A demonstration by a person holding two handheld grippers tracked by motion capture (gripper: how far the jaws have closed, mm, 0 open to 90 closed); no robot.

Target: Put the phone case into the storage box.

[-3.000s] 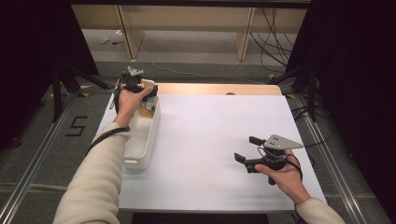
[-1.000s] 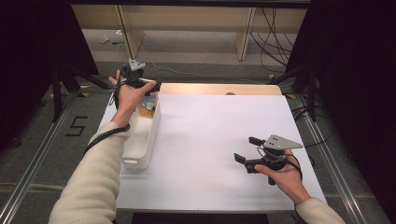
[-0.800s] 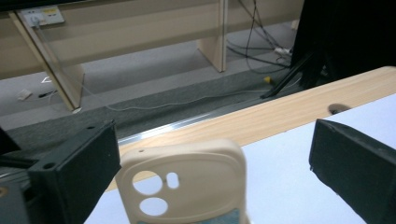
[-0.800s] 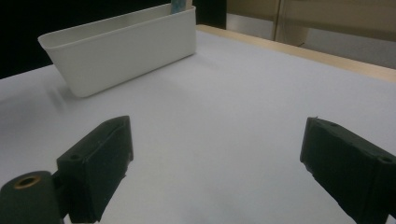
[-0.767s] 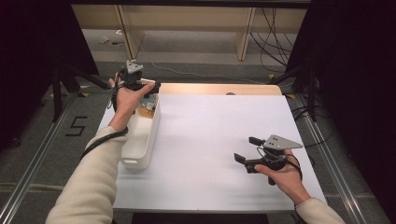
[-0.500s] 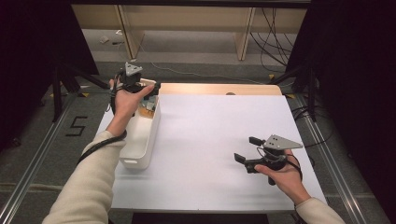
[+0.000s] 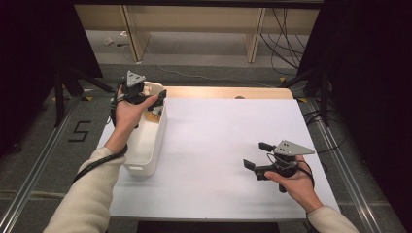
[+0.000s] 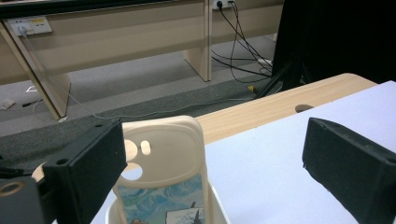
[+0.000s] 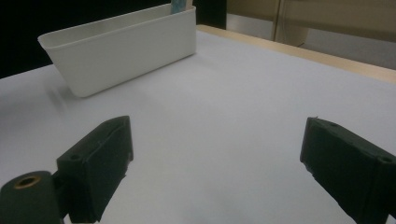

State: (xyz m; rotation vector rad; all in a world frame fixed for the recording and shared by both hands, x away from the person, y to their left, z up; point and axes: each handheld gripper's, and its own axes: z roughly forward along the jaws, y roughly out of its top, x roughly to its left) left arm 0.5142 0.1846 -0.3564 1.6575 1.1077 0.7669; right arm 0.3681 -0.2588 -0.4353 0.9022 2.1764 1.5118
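A cream phone case [image 8: 163, 158] with a blue picture on it stands upright in the far end of a long white bin [image 7: 145, 145]. It also shows in the high view, phone case [image 7: 153, 89]. My left gripper [image 7: 148, 94] hovers over that end, open. The case rises between its jaws, close to the left one and well apart from the right, in the left gripper view [image 8: 210, 158]. My right gripper [image 7: 256, 155] rests low over the white table [image 7: 214, 131] at the right, open with nothing between its jaws [image 9: 215, 158].
The bin [image 9: 121, 42] lies along the table's left edge, far from the right gripper. A wooden strip with a round hole [image 7: 239, 97] borders the far edge. Cables [image 8: 238, 46] and desk legs stand on the floor beyond.
The left hand has lifted a little from the bin's far end and drifted slightly back. The right gripper has not moved.
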